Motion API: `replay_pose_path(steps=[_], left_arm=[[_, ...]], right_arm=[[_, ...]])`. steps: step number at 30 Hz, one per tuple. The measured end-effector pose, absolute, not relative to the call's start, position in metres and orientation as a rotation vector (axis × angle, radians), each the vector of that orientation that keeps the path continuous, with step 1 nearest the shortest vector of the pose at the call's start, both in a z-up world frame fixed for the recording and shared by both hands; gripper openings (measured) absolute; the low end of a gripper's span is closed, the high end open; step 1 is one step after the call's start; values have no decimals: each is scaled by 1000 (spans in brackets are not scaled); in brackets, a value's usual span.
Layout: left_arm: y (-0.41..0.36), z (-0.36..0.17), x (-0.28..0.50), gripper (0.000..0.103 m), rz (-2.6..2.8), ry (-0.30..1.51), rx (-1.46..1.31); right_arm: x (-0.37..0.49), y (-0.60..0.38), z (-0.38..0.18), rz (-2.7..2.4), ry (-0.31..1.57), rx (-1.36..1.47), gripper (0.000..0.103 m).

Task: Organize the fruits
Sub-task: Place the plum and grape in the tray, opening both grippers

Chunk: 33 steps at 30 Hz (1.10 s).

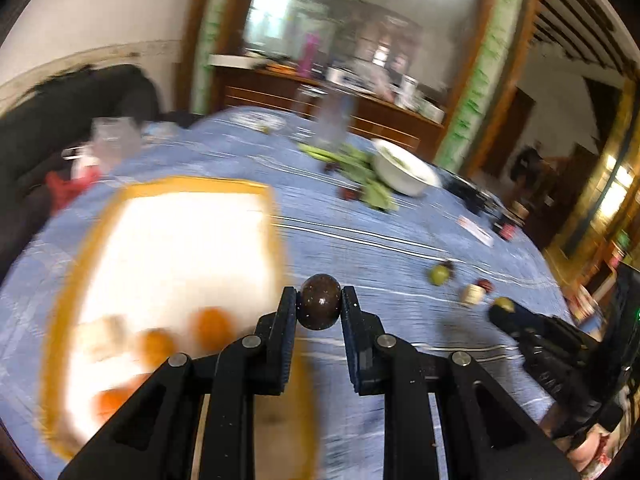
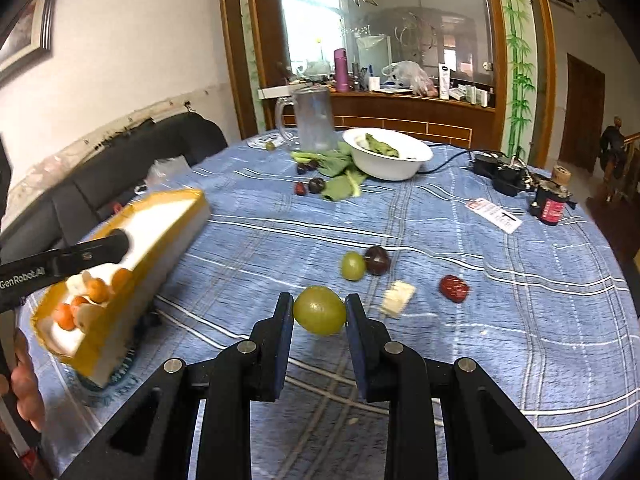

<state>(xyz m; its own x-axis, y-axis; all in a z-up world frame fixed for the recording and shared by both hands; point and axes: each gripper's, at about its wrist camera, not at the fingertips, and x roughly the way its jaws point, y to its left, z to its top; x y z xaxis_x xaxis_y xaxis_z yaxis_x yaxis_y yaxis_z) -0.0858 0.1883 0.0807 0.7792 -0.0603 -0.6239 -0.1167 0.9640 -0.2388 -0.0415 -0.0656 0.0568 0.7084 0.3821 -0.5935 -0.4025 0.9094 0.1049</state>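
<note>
— Left gripper [image 1: 319, 307] clenched a dark fruit [image 1: 320, 306] at frame centre; right gripper [image 2: 319, 311] clasped a green grape [image 2: 319, 310].

— Best carried over the yellow tray [image 2: 168, 216], at left, and freed low among the oranges [image 2: 96, 289].

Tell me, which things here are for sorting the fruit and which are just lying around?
For the job: dark round fruit in left gripper; green grape in right gripper; yellow tray; loose grape; red date.
Lying about: white bowl; glass mug; card.
</note>
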Motion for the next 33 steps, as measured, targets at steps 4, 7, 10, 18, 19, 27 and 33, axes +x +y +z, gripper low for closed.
replay_pose_path(steps=[4, 7, 10, 18, 19, 27, 33], left_arm=[[239, 82, -107, 21, 164, 660, -295], [266, 74, -117, 21, 226, 672, -324], [286, 63, -125, 21, 252, 696, -356], [308, 46, -122, 21, 265, 743, -376], [309, 45, -120, 21, 264, 752, -374], [314, 40, -111, 21, 248, 764, -376], [315, 40, -111, 44, 222, 760, -379]], right_arm=[[-51, -42, 64, 486, 666, -32, 28], [-59, -15, 70, 556, 685, -19, 28], [-66, 18, 77, 621, 697, -42, 29], [-61, 102, 82, 720, 755, -123, 29], [-57, 110, 79, 726, 770, -128, 29], [-28, 162, 56, 709, 864, -197, 29], [-14, 175, 45, 690, 900, -219, 29]])
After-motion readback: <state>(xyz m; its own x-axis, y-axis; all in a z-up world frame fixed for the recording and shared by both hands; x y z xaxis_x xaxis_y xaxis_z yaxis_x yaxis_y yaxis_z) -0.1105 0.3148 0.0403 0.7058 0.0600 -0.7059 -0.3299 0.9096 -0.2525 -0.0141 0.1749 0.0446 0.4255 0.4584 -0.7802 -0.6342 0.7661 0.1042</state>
